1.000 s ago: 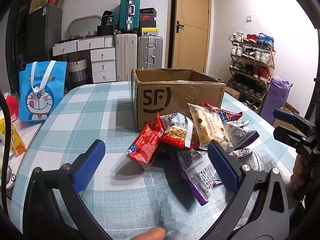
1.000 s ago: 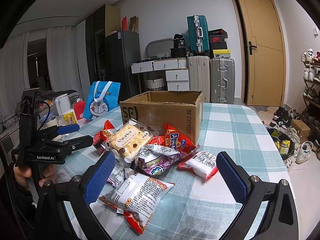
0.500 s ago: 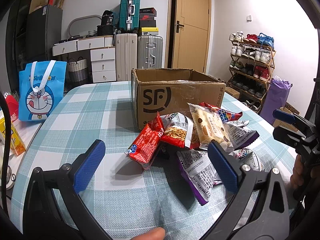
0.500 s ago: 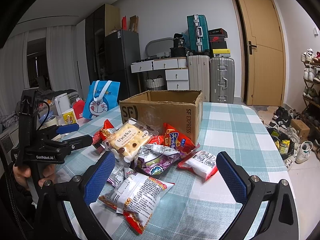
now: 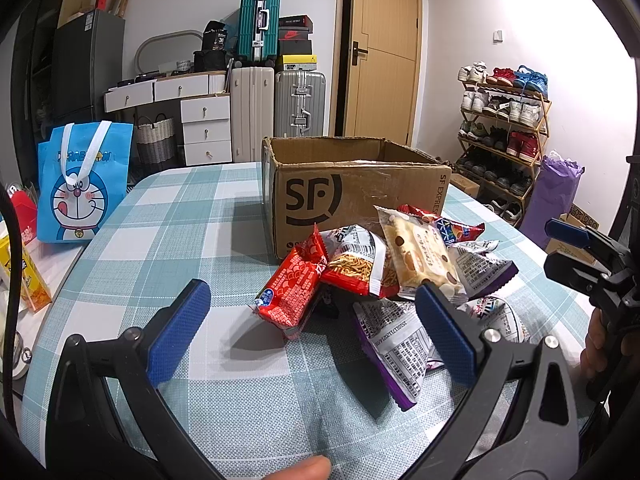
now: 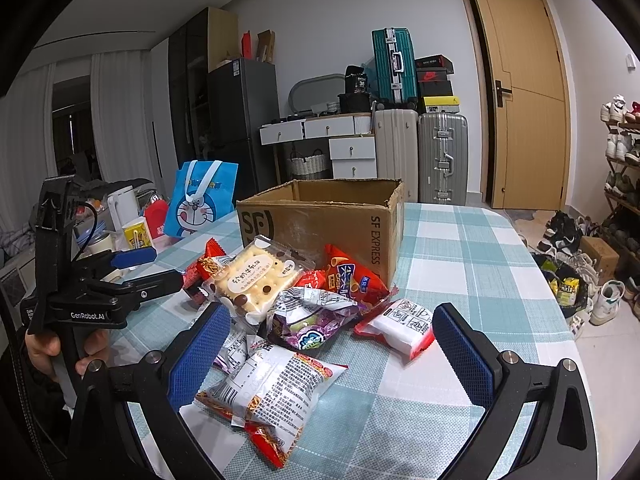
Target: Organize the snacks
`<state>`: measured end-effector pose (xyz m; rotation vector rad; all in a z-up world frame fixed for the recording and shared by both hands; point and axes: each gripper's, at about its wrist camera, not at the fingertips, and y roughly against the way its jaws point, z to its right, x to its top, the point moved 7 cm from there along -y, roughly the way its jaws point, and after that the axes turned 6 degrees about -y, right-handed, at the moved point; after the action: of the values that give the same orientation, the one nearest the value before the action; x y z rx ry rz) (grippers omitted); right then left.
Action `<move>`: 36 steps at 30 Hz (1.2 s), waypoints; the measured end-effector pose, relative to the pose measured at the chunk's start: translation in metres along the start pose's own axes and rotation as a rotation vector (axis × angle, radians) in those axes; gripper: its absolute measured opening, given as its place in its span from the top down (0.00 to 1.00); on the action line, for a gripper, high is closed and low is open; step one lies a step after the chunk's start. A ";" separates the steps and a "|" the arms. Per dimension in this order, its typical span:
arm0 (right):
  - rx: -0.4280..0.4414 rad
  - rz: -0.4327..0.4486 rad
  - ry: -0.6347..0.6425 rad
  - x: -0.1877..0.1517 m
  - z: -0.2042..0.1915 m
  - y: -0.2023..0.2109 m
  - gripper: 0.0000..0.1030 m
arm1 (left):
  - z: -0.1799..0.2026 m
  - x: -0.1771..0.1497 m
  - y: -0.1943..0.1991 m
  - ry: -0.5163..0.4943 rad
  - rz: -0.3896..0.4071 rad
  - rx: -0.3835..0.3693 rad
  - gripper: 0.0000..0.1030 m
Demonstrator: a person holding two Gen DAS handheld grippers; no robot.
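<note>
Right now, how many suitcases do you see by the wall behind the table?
3. A teal suitcase stands on top of a beige suitcase. A silver suitcase stands beside the beige one, toward the door. The clutter may hide more.

White walls (image 6: 320, 20) enclosing a cluttered room | wooden door (image 5: 386, 52) standing shut | suitcases (image 6: 420, 156) stacking beside white drawers (image 5: 206, 120) | shoe rack (image 5: 500, 128) lining the right wall | curtains (image 6: 116, 128) hanging at left | dark fridge (image 6: 240, 120) standing behind | pale tiled floor (image 6: 608, 340) showing.
</note>
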<state>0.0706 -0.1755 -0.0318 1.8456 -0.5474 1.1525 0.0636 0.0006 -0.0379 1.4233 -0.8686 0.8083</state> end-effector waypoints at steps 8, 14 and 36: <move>0.000 0.000 0.002 0.000 0.000 -0.001 0.00 | -0.002 -0.001 -0.001 -0.002 -0.001 0.000 0.01; -0.002 0.000 -0.004 0.001 0.003 0.002 0.00 | -0.002 -0.003 -0.002 -0.006 0.000 -0.001 0.01; -0.020 -0.036 -0.016 0.000 0.008 -0.006 0.00 | 0.007 0.001 0.000 -0.033 -0.004 -0.007 0.01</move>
<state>0.0788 -0.1793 -0.0360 1.8418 -0.5312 1.1059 0.0639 -0.0063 -0.0378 1.4352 -0.8926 0.7802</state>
